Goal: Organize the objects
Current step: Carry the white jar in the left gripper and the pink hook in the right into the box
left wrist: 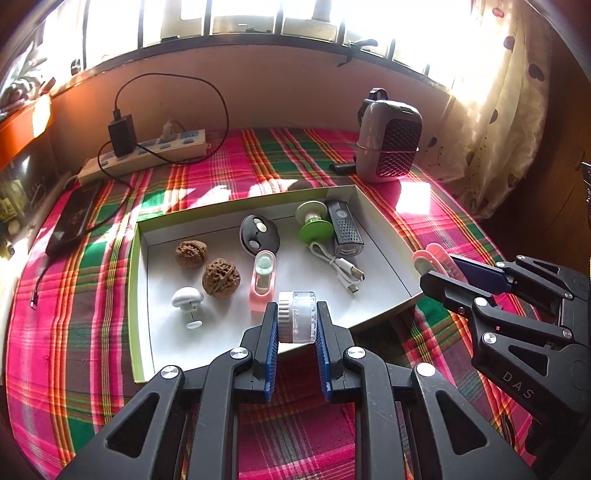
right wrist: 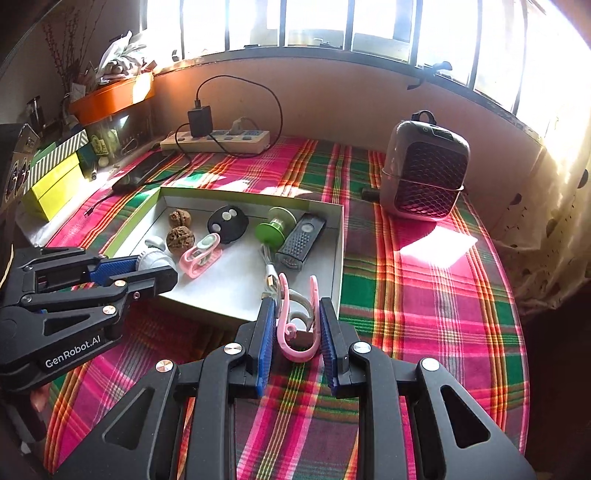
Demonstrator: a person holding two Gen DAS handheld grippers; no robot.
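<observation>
Presently, left gripper clamped on clear ribbed-cap jar, held above near edge of white tray: smooth wall, slip risk. Right gripper clamped on pink clip beside tray corner: springy clip may twist free onto plaid desk.

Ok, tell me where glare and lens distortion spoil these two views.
Left wrist view: the window is blown out white, and a sun patch glares on the plaid cloth; straight edges bow. Right wrist view: the window and curtain are overexposed, the corners dark.
</observation>
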